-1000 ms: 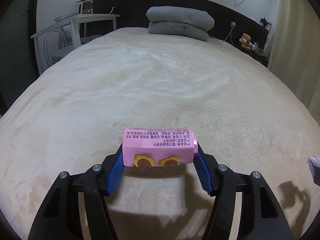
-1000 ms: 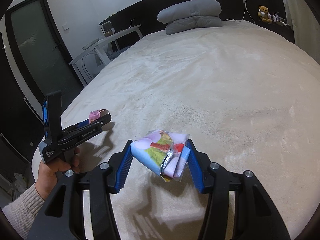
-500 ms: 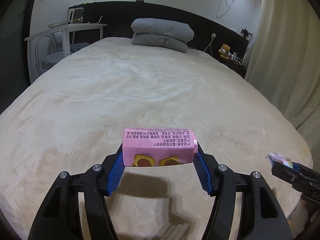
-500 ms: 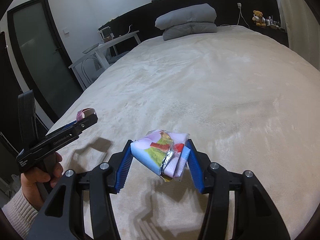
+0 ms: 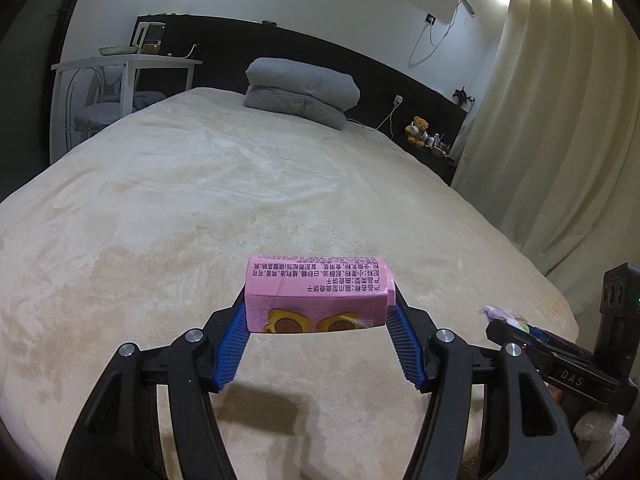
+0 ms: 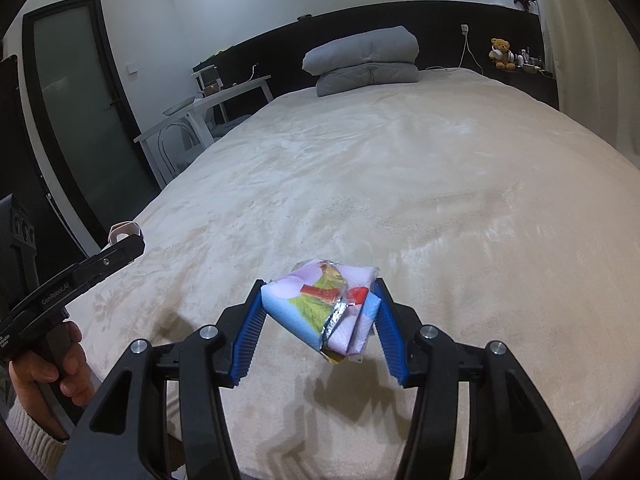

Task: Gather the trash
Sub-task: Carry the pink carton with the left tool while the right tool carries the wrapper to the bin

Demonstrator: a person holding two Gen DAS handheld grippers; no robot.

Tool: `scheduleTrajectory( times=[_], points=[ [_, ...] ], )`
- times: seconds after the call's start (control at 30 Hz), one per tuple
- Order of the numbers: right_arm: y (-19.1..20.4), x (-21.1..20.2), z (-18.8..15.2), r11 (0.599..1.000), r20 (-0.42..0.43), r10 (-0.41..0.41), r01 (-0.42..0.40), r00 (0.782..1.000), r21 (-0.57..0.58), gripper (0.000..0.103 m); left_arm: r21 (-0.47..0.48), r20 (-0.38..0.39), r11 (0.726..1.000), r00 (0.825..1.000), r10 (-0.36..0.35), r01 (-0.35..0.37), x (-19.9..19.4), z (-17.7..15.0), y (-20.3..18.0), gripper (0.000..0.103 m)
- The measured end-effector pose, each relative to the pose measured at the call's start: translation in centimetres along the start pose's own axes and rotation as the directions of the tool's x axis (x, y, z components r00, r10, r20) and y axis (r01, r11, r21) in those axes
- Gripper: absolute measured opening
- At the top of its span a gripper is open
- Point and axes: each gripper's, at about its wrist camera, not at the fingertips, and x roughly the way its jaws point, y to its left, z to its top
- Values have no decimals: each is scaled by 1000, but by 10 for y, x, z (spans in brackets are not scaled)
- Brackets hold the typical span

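Note:
A pink carton (image 5: 316,294) with printed text and yellow flower shapes lies crosswise between the blue pads of my left gripper (image 5: 318,320), which is shut on it above the bed (image 5: 280,184). My right gripper (image 6: 320,312) is shut on a crumpled snack wrapper (image 6: 324,308) in light blue, pink and foil. In the left wrist view the right gripper (image 5: 516,326) shows at the lower right with the wrapper (image 5: 502,314) at its tip. The left gripper (image 6: 120,248) appears at the left of the right wrist view, held by a hand (image 6: 52,368).
The cream bed cover spreads ahead of both grippers. A folded grey quilt (image 5: 302,94) lies at the headboard. A white side table (image 5: 124,68) and chair stand left of the bed, a dark door (image 6: 80,120) beyond. Curtains (image 5: 560,120) hang right, with a teddy bear (image 5: 416,130) on a shelf.
Both grippers drew back and rose toward the foot of the bed, still holding their items. The left wrist view swung right, bringing the right gripper and curtains into view.

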Motion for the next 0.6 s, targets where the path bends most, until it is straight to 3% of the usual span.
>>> scheduleTrajectory(
  times=[0.6],
  points=[
    [14,-57,-48,1000,34,-13,13,999,-16,53,-8,30,997,997,-75,76,-67,-57,-22,62]
  ],
)
